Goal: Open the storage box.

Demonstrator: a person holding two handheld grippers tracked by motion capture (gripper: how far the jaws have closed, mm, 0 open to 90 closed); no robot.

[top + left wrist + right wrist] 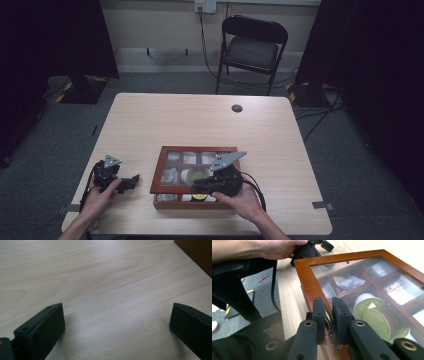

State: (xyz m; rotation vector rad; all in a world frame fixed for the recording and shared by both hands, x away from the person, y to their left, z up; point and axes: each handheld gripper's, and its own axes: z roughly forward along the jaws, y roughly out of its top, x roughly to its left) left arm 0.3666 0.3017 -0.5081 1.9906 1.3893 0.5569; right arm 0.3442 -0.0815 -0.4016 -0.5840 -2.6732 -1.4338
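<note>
Your right gripper (328,315), at lower centre, pinches the small metal latch (329,322) on the glass-lidded wooden box (156,175). Your left gripper (117,322) rests wide open on the table (200,120). Pull unevenly and the latch may slip free, or the unheld box may slide.

A pale wood-grain table (200,120) stands on grey carpet (50,145), with a small round dark cable port (237,108) set into its top near the far edge. Beyond the table a black folding chair (252,50) stands against the light wall, and a cable (204,35) runs down from a wall socket (205,6) just beside it. Dark curtains (45,40) hang at both far corners, black stand bases with yellow-and-black tape (80,90) sit at their feet on the floor, and loose cables (320,117) trail over the carpet at the right.
</note>
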